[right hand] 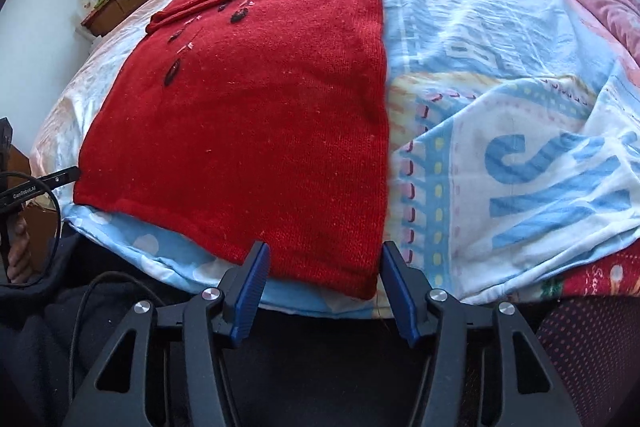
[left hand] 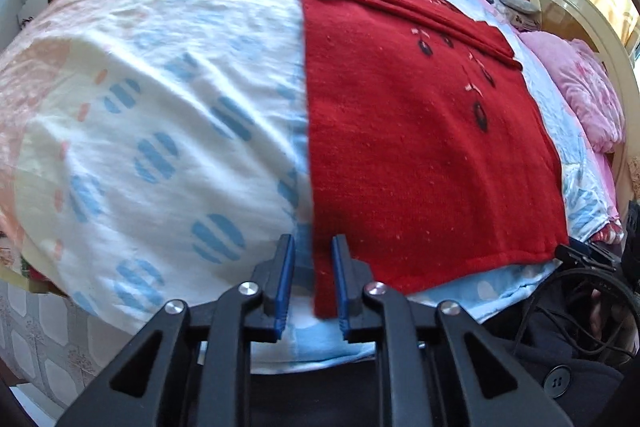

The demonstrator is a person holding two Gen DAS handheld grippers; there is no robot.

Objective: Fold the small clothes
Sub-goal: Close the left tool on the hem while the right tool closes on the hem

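Red knit sweater (left hand: pixel 420 147) lies flat, rectangular, on bed's printed cotton sheet (left hand: pixel 160 107). Left gripper (left hand: pixel 312 247) jaws narrow, straddling near-left corner, grip uncertain. Right gripper (right hand: pixel 322 255) jaws released, straddling near-right corner.

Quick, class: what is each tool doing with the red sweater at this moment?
Left tool: jaws narrow around the near-left corner of the red sweater; a firm pinch cannot be told.
Right tool: open, straddling the sweater's near-right corner.

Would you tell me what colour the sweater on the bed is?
Red sweater with small dark motifs, clearest in the right wrist view.
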